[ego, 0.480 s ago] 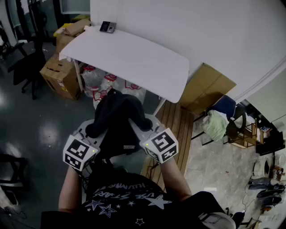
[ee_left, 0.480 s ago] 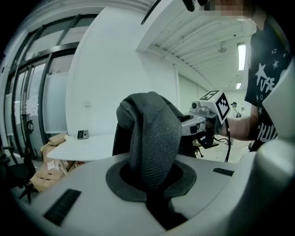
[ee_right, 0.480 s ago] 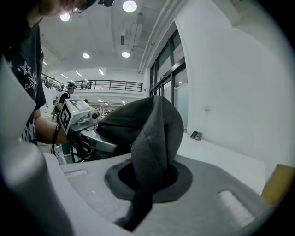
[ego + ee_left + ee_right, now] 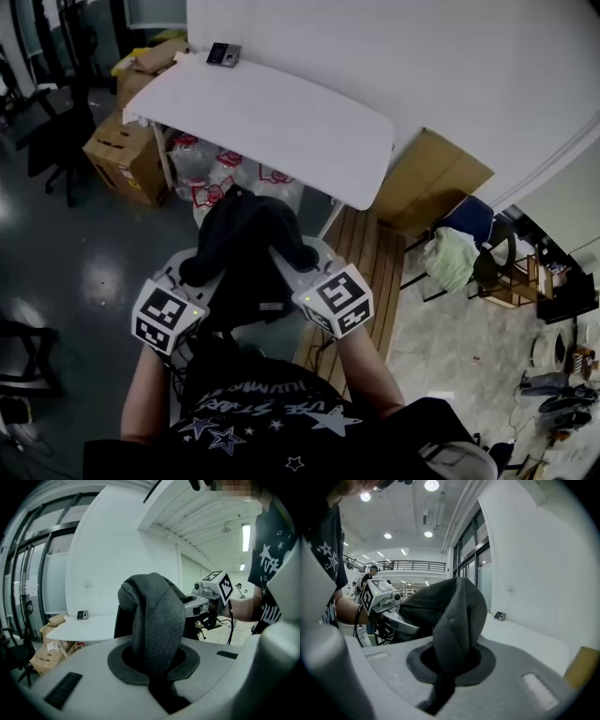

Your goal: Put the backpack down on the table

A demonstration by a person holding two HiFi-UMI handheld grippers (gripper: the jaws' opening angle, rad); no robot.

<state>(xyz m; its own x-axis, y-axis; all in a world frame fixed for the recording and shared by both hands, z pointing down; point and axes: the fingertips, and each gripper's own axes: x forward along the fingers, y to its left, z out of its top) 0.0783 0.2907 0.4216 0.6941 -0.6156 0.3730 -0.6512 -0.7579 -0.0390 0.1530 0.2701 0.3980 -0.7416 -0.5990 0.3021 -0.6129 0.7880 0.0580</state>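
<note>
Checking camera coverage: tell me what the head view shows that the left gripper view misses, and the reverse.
Head view only: wooden planks, blue chair. Left gripper view only: ceiling lights, and how the left tool clamps the backpack. Both: backpack, white table, device on it, right tool.

Backpack (image 4: 246, 246) marginally up-left in head view
</note>
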